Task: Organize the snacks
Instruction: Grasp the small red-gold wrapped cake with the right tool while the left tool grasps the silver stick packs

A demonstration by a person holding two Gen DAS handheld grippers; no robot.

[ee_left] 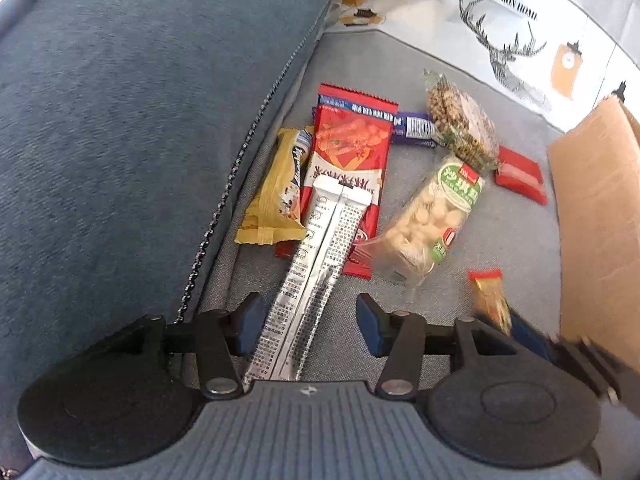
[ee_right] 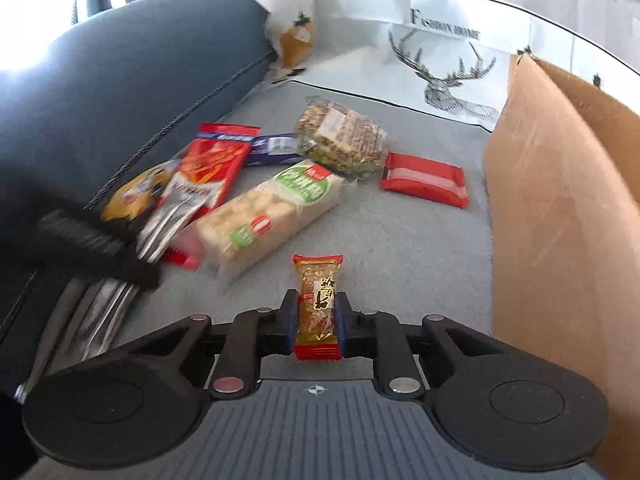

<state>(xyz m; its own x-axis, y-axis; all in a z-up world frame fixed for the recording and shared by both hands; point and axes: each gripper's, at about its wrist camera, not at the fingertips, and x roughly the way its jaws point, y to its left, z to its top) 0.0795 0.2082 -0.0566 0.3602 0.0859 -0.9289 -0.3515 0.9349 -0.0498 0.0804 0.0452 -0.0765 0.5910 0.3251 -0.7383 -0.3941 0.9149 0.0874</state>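
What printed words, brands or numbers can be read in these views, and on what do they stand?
"FASHION HOME": on the white deer cushion.
Silver packet between the open left gripper fingers: fine print, too small to read.
Small peanut bar held in the right gripper: Chinese characters, not legible.
Red packet, green-label biscuit pack, purple bar: Chinese print, too blurred.

Left hand-held gripper [ee_left: 310,324] spread wide; right hand-held gripper [ee_right: 318,316] clamped.

Small red-ended peanut bar [ee_right: 319,307] upright in the tool; silver sachet [ee_left: 310,276] lies lengthwise on red packet [ee_left: 347,160].
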